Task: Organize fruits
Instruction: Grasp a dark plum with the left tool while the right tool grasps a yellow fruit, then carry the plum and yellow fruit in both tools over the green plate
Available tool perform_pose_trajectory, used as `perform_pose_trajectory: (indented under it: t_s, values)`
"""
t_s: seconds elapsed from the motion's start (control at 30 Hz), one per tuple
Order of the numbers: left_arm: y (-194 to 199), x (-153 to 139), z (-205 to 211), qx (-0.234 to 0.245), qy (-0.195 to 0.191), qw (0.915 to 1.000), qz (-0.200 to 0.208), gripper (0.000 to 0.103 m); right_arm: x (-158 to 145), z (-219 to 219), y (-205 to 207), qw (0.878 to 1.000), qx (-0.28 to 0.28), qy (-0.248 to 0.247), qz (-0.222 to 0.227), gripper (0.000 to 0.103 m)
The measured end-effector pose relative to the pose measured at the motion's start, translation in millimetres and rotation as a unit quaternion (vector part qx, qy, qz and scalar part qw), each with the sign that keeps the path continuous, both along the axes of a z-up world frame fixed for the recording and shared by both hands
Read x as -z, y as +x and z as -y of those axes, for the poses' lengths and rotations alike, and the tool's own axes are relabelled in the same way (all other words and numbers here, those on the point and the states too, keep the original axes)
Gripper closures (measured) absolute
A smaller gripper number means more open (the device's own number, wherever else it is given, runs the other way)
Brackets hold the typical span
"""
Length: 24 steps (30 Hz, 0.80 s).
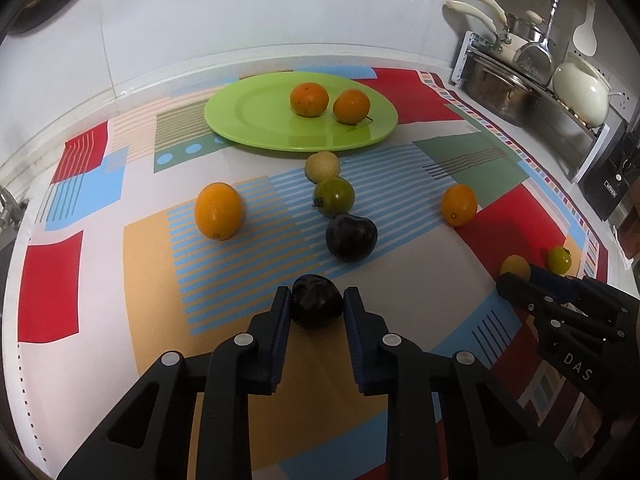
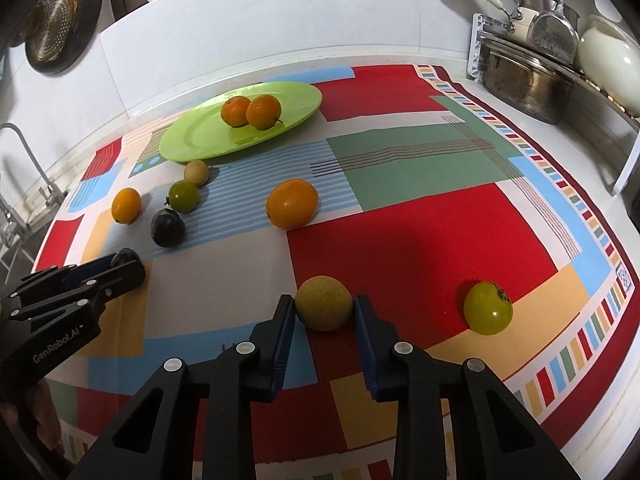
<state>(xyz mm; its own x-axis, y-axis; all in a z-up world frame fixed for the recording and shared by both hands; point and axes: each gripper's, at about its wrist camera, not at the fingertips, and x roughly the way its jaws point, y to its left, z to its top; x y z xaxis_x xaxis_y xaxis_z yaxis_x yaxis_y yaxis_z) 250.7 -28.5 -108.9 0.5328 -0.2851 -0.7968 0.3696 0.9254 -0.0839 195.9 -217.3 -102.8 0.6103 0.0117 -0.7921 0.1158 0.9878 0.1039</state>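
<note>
Left fingers: the left gripper (image 1: 317,304) is clamped on a dark plum (image 1: 316,300), both pads pressed to its sides; the plum is seated on the patterned cloth (image 1: 100,300).
Right fingers: the right gripper (image 2: 324,306) is clamped on a yellow fruit (image 2: 324,302), likewise resting on the cloth.
Plate: a green plate (image 1: 248,112) is located at the far side of the cloth; two oranges (image 1: 309,99) are carried on it.
Loose fruit, centre: a second plum (image 1: 351,237), a green tomato (image 1: 334,196) and a pale round fruit (image 1: 322,166) are lined up toward the plate.
Loose fruit, sides: one orange (image 1: 219,211) is found left of that line, another (image 1: 459,205) right.
Near right gripper: a yellow-green tomato (image 2: 488,307) is positioned just beside it.
</note>
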Motion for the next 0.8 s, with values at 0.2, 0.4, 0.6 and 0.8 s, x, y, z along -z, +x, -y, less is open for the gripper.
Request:
perform_pose_trajectory:
  t_s: [0.2, 0.4, 0.6, 0.8]
  values:
    - [-3, -2, 1, 0.006, 0.001, 1.0000, 0.004, 0.076, -4, -2, -2, 1.000, -0.002, -0.001, 0.007, 0.072]
    - [-8, -11, 0, 0.011, -0.001, 0.9998, 0.014, 0.076, -13, -5, -5, 1.000, -0.007, -0.003, 0.018, 0.072]
    - [-15, -23, -2, 0.015, -0.005, 0.9995, 0.027, 0.076, -23, -9, -10, 0.999, -0.015, -0.004, 0.030, 0.072]
    - [-24, -37, -3, 0.018, -0.008, 0.9988, 0.044, 0.076, -36, -15, -14, 0.999, -0.028, -0.005, 0.046, 0.072]
